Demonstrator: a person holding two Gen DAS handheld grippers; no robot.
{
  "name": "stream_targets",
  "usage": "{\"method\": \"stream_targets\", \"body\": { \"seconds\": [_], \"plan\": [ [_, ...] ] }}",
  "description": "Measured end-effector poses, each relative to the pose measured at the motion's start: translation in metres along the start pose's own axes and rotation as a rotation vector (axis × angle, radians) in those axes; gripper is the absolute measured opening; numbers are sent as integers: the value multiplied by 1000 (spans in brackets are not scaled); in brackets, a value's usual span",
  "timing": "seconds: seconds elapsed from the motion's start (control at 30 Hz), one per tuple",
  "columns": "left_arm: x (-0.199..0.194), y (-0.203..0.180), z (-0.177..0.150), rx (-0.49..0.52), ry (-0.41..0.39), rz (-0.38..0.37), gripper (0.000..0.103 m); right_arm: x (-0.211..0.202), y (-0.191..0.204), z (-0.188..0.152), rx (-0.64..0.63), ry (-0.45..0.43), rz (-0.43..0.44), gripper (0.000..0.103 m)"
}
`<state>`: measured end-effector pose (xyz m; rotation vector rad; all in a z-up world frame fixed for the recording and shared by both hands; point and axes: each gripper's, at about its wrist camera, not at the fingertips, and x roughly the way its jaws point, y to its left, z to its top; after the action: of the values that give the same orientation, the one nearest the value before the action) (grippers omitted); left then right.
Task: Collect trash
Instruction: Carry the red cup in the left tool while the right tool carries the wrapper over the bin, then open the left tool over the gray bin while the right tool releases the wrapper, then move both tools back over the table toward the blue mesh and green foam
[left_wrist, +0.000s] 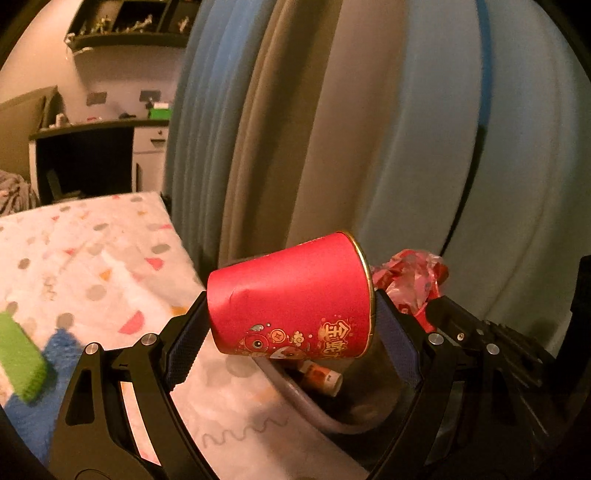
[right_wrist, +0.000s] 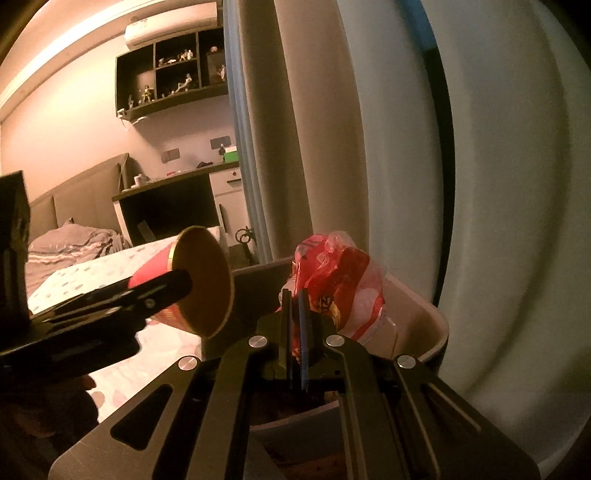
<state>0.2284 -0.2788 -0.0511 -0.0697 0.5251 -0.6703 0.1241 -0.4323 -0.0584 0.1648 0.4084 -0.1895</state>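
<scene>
Gripping a red paper cup with gold rim and printed gold characters (left_wrist: 291, 295) by its base and mouth, the left gripper (left_wrist: 291, 328) stands wide, its blue ribbed pads (left_wrist: 184, 347) pressed on both ends so the cup lies sideways. To its right, the right gripper (right_wrist: 297, 325) is pinched narrow on a crumpled red and clear plastic wrapper (right_wrist: 336, 280), which sticks up from the fingertips. Both loads hang over the open top of a grey plastic waste bin (right_wrist: 424, 317), where a small rolled red-and-white wrapper (left_wrist: 325, 376) lies inside. Left of the bin spreads a bed with a white spotted cover (left_wrist: 92, 258). Behind the bin hang blue and beige curtains (left_wrist: 295, 129). Far left stands a dark desk (right_wrist: 166, 206) under wall shelves (right_wrist: 173, 74).
</scene>
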Motion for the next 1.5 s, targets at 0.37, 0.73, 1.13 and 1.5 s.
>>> {"method": "stream_targets", "body": {
  "seconds": [0.37,0.73,1.13,1.5],
  "plan": [
    [38,-11,-5,-10,65,-51,85,16,-13,-1,19,42,10,4],
    [59,-7,-16,-61,147,-97,90,29,-18,-1,23,79,-3,7],
    [22,17,-15,-125,118,-6,97,8,-18,-2,16,25,-33,44],
    [-78,63,-36,-177,28,255,97,-36,26,-15,-29,-30,10,86]
  ]
}}
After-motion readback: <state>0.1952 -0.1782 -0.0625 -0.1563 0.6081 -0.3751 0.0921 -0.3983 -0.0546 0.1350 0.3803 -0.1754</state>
